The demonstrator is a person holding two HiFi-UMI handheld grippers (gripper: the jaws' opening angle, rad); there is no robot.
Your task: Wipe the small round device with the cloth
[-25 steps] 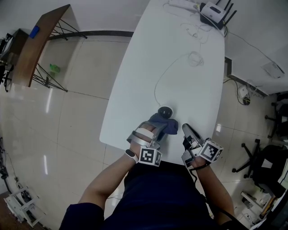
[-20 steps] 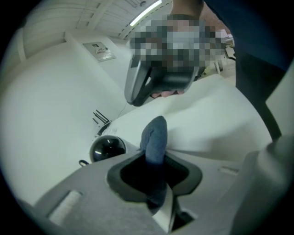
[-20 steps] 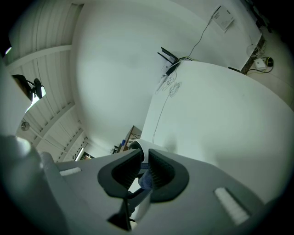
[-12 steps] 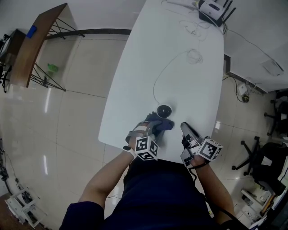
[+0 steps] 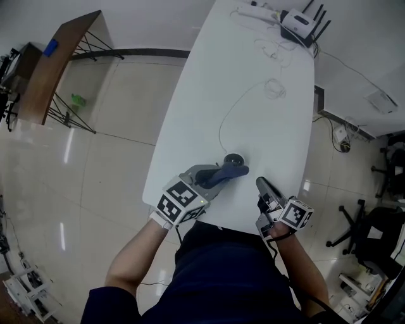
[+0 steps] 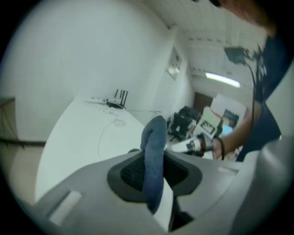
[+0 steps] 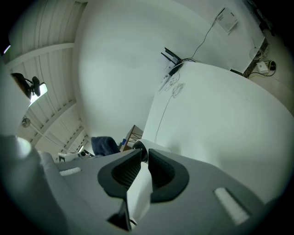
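The small round dark device (image 5: 235, 157) sits on the white table (image 5: 253, 107) near its front edge, with a thin white cable (image 5: 223, 123) running away from it. My left gripper (image 5: 218, 174) is shut on a blue cloth (image 5: 229, 171), which lies against the device's near side and partly covers it. In the left gripper view the cloth (image 6: 154, 137) stands pinched between the pads and hides the device. My right gripper (image 5: 261, 183) rests on the table right of the device, with only a narrow slit between its jaws (image 7: 143, 155) and nothing in it. The device (image 7: 138, 147) shows just past its tips.
At the table's far end lie a white router (image 5: 297, 22) with antennas, a power strip (image 5: 256, 7) and loose coiled wire (image 5: 275, 85). A wooden side table (image 5: 57, 57) stands on the tiled floor to the left. An office chair (image 5: 373, 234) is at the right.
My left gripper has swung its rear end out to the left and turned. The cloth has slid rightward along the device's near side. The right gripper has stayed put.
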